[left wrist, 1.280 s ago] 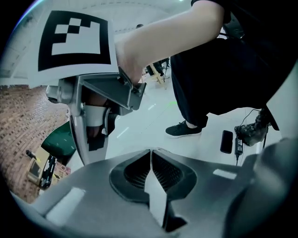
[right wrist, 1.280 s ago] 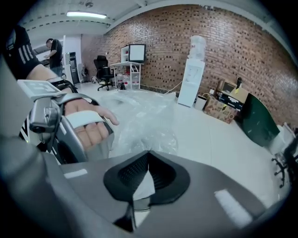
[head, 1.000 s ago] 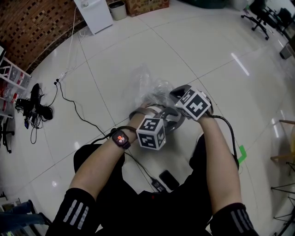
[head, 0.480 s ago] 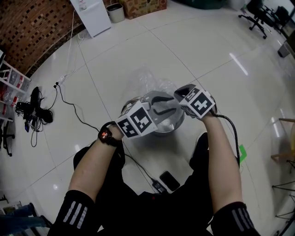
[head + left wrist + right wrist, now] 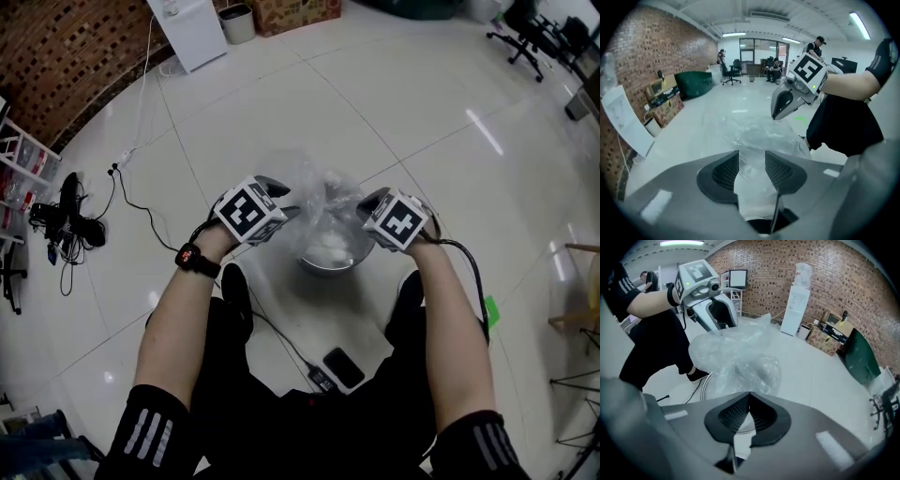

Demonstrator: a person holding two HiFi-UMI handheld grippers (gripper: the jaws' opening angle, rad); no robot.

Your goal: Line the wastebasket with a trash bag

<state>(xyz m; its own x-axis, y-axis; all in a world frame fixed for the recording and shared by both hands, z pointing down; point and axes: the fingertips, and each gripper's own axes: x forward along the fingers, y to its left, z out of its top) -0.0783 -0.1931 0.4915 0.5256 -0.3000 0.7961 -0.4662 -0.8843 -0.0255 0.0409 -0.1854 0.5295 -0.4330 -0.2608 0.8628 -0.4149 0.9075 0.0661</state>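
Clear trash bag [image 5: 319, 187] over metal wastebasket [image 5: 328, 268], R tongs [image 5: 749, 401] pinching it

Illumination is bright and even, from ceiling strip lights [image 5: 735, 34]. The glossy floor [image 5: 487, 127] carries streaks of glare. Both gripper views show strong fisheye curvature and dark vignetted corners.

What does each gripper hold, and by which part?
The right gripper is shut on the rim of the trash bag. The left gripper is opening, bag film loose between its jaws.
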